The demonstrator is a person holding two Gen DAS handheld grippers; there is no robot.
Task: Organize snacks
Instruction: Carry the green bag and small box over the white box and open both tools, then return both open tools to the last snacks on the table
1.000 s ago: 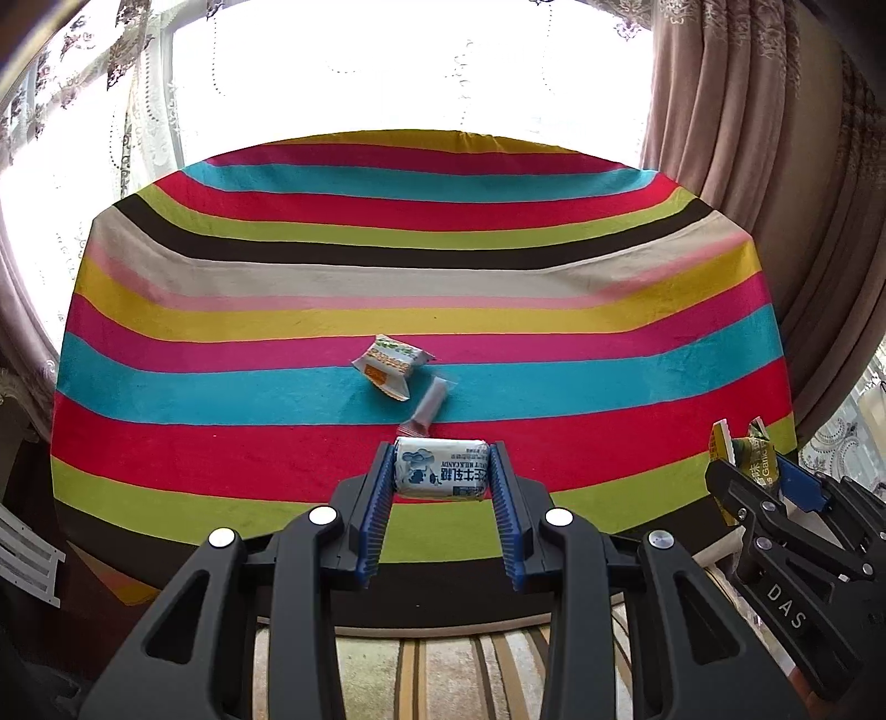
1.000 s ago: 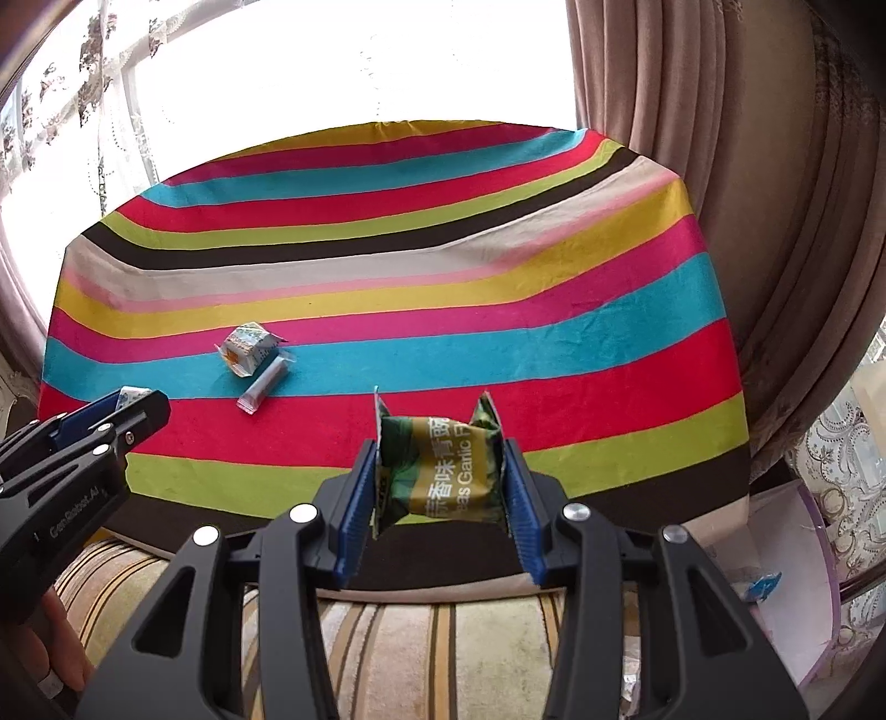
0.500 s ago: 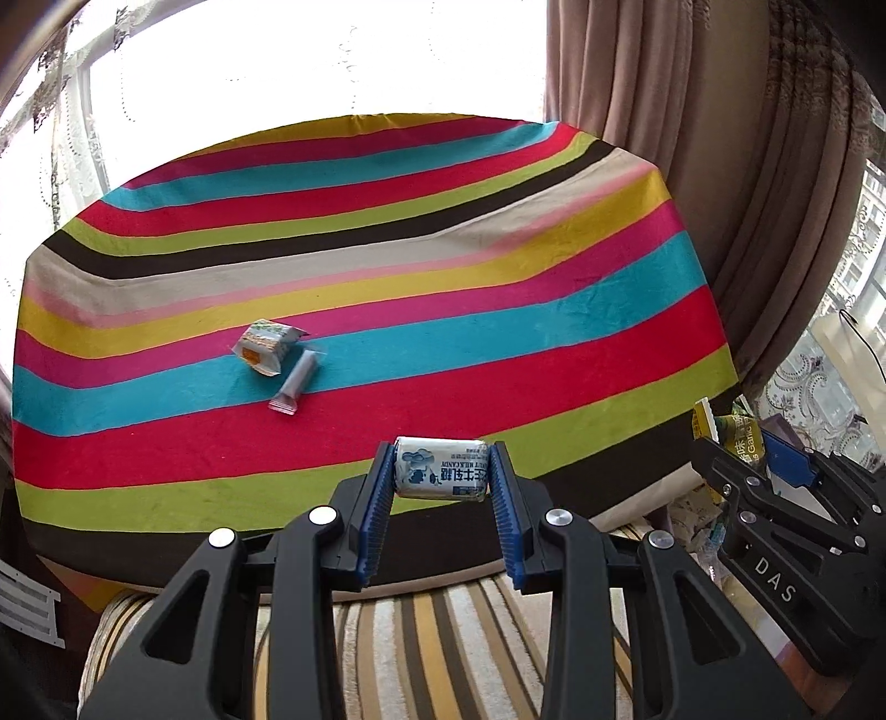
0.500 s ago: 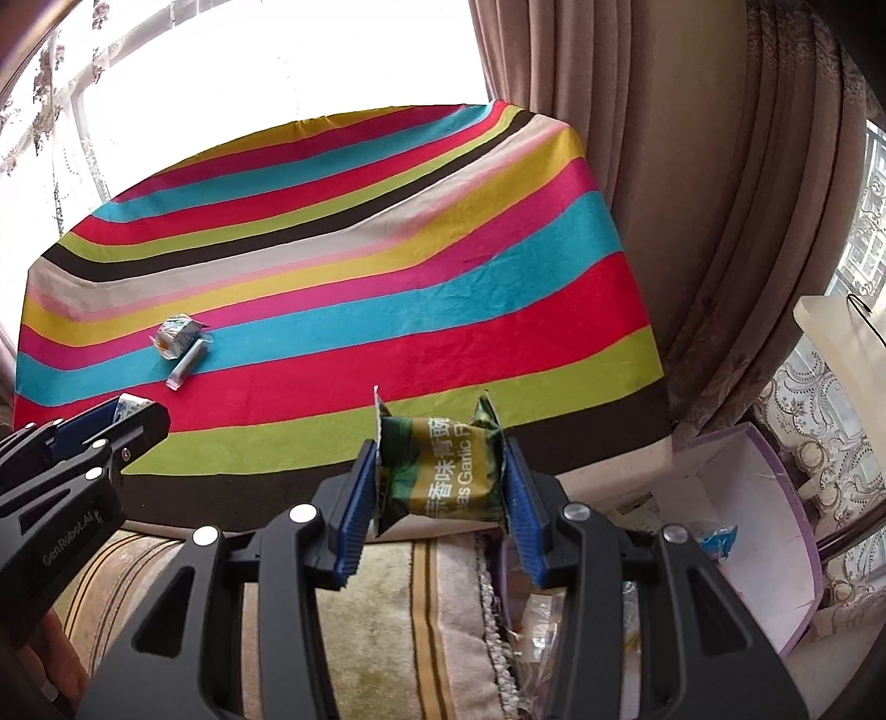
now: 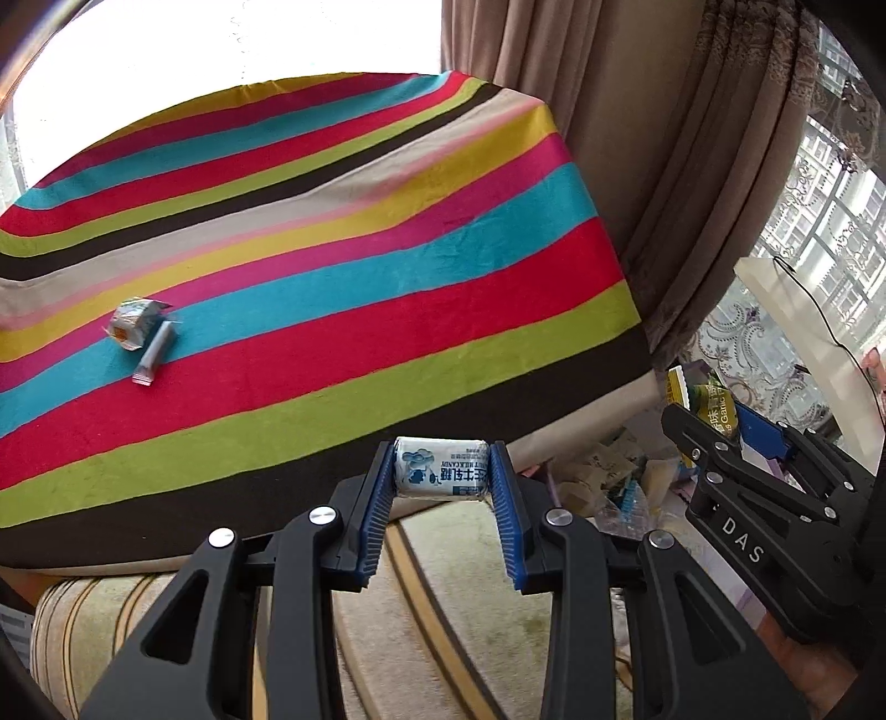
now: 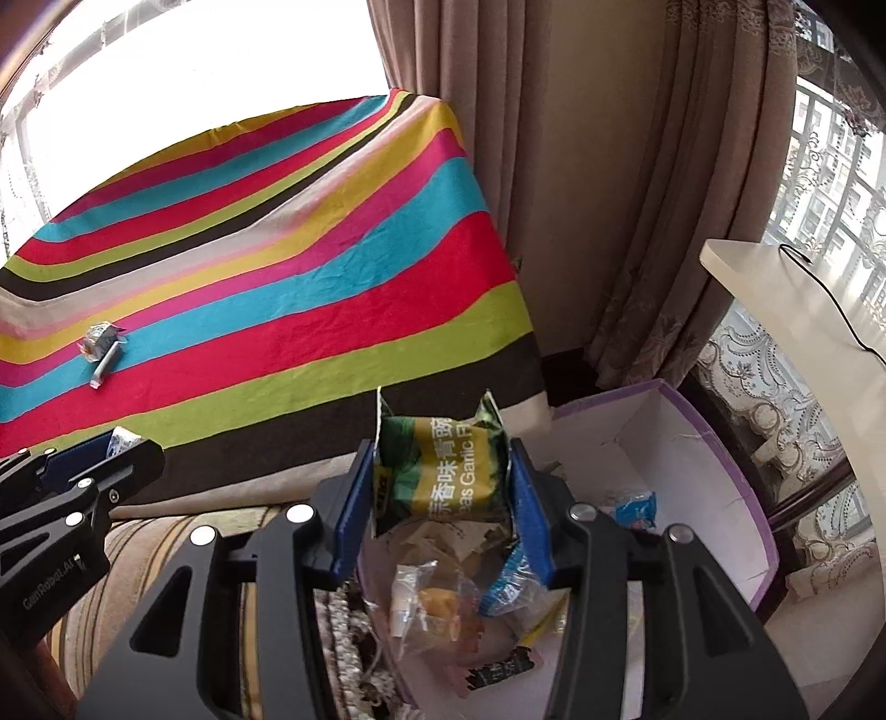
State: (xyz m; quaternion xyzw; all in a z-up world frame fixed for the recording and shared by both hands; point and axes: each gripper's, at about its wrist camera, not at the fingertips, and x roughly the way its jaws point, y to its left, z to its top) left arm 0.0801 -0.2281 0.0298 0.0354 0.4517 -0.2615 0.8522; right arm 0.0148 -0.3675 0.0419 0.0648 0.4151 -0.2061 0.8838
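- A white milk candy packet (image 5: 441,468) is clamped between the blue pads of the left gripper (image 5: 441,487); its long axis is laid crosswise from pad to pad, and its print is seen upside down in the left wrist view.
- A green garlic pea packet (image 6: 443,471) is pinched in the right gripper (image 6: 440,487), the pads being closed against its two side edges; it is held upright, with its crimped corners pointing up and its lettering running sideways.
- The green packet is held above the near rim of a purple-edged box (image 6: 736,476) with a white inside, in which several wrapped snacks (image 6: 498,587) are heaped.
- The candy packet is held off the counter, just past its near edge and above a striped rug (image 5: 443,603).
- The counter (image 5: 343,266) is covered with a cloth of red, blue, lime, yellow, pink, beige and brown stripes.
- Two things are left on the cloth, at its far left: a small crumpled packet (image 5: 134,322) and a slim stick sachet (image 5: 155,354) just beside it, the sachet's long axis slanted towards the near left.
- Beige curtains (image 6: 598,183) are hung to the right of the counter, and a bright window (image 5: 232,50) is seen behind it.
- A pale ledge (image 6: 797,310) with a dark cable is seen at the right, in front of lace drapes.
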